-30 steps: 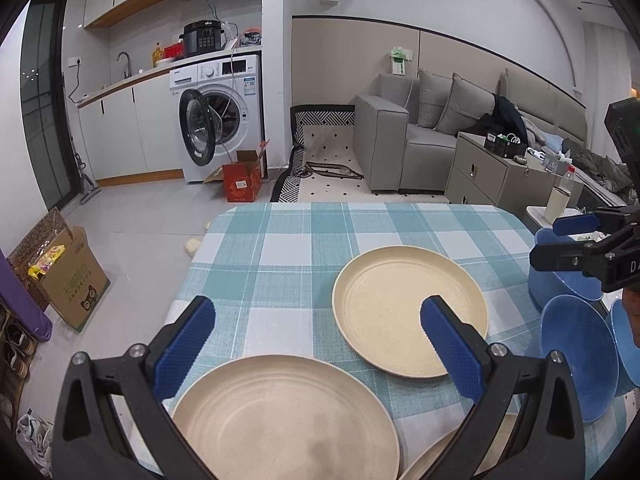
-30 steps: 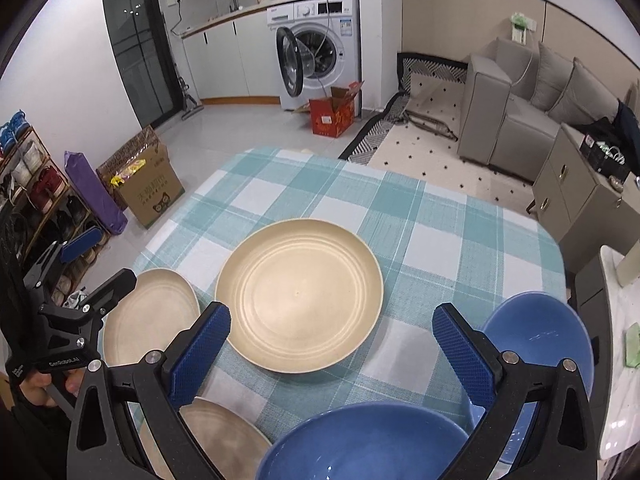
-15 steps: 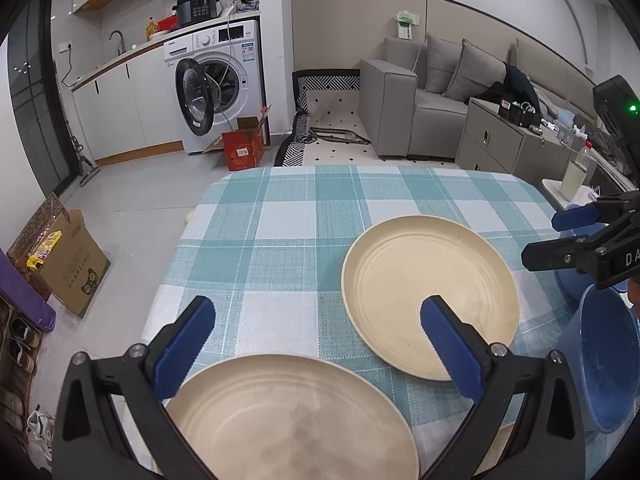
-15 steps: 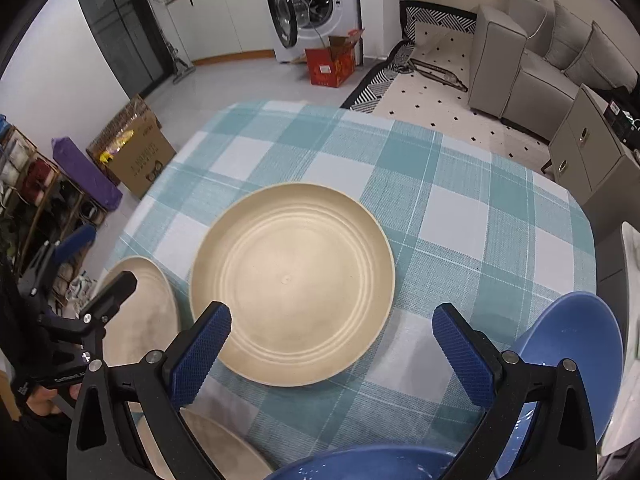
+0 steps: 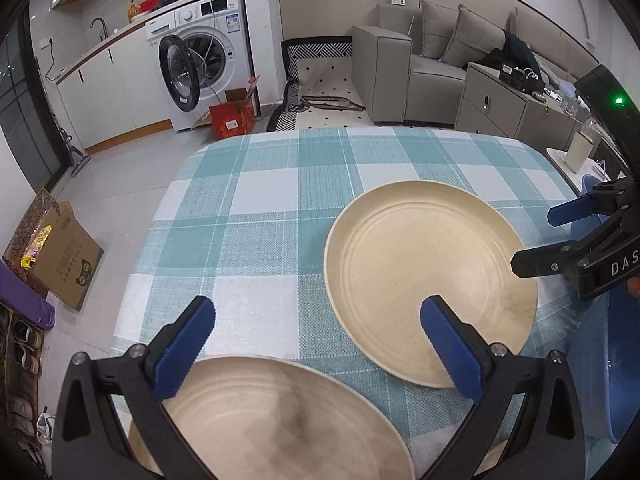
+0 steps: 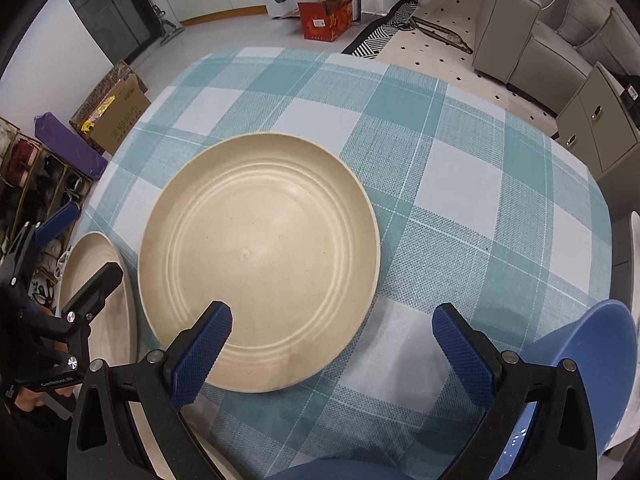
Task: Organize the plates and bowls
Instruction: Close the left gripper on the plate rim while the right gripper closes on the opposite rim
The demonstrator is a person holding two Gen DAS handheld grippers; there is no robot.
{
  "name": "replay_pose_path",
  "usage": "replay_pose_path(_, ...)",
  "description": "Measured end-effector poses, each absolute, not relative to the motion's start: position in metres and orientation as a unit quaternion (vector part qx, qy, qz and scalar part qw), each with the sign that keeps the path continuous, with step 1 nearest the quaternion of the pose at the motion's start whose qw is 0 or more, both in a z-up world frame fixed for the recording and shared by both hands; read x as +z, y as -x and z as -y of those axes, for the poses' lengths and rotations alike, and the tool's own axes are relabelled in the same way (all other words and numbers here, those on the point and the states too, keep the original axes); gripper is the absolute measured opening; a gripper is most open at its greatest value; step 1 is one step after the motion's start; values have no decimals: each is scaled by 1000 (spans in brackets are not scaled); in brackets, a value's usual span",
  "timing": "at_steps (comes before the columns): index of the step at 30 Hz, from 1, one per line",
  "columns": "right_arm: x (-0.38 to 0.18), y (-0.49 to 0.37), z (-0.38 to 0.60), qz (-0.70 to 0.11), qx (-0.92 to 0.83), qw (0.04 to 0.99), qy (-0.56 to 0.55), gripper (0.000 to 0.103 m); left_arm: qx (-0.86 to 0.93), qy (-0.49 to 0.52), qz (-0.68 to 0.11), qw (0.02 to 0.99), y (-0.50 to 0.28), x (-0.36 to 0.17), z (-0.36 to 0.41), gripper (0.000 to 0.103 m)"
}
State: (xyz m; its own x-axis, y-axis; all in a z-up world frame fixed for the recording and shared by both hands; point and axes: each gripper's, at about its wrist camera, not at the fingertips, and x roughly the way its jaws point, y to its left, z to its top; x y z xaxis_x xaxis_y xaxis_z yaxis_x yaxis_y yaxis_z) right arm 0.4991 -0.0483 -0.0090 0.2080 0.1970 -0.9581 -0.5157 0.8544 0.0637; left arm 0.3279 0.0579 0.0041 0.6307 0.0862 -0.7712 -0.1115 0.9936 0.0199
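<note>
Beige plate [image 6: 260,264] lies flat on the checked worktop [image 6: 460,184], just ahead of the right tool [image 6: 332,344], whose jaws gape empty. Left tool [image 5: 316,340], also spread empty, hovers above a second beige plate [image 5: 280,424]. Blue bowl [image 6: 596,364] sits right of the right tool.

- Tablecloth [image 6: 460,184]: spread over the table, bearing all dishes.
- Centre plate [image 6: 260,260]: mid-table, lying flat.
- Second plate [image 6: 98,304]: just left of the centre plate, at the near-left edge.
- Bowl [image 6: 592,360]: right of the centre plate, near the right edge.
- Washing machine [image 5: 200,60]: on the floor beyond the table's far side.
- Sofa [image 5: 432,60]: right of the washing machine.
</note>
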Motion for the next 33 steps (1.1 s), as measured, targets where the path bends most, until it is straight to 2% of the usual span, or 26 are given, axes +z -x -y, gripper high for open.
replay_pose_path(7,-19,-506,45,-594,234,757,144,100,49,9,-448,893,-336,-9,-55,100)
replay_pose_path(9,-22,-506,45,-597,237,753,143,97,46,8,-453,890,-338,-12,-53,99)
replay_pose_path(11,-27,-507,46,-601,238,750,143,93,43,4,-456,889,-339,-14,-51,93)
replay_pose_path(16,-36,-510,49,-610,234,743,141,86,34,5,-470,882,-343,-22,-47,86)
replay_pose_path(20,-39,-510,51,-614,234,741,142,85,32,7,-474,880,-345,-25,-46,82)
replay_pose_path(24,-42,-511,53,-617,234,738,141,78,26,6,-478,878,-346,-27,-44,78)
replay_pose_path(26,-42,-510,53,-617,237,737,142,76,22,5,-479,877,-346,-28,-44,68)
replay_pose_path(28,-42,-510,53,-616,237,738,142,74,18,7,-482,876,-346,-29,-43,65)
replay_pose_path(30,-43,-510,52,-617,238,737,140,68,17,4,-480,877,-345,-29,-42,64)
replay_pose_path(33,-44,-508,52,-619,239,735,142,60,12,6,-480,877,-344,-29,-42,57)
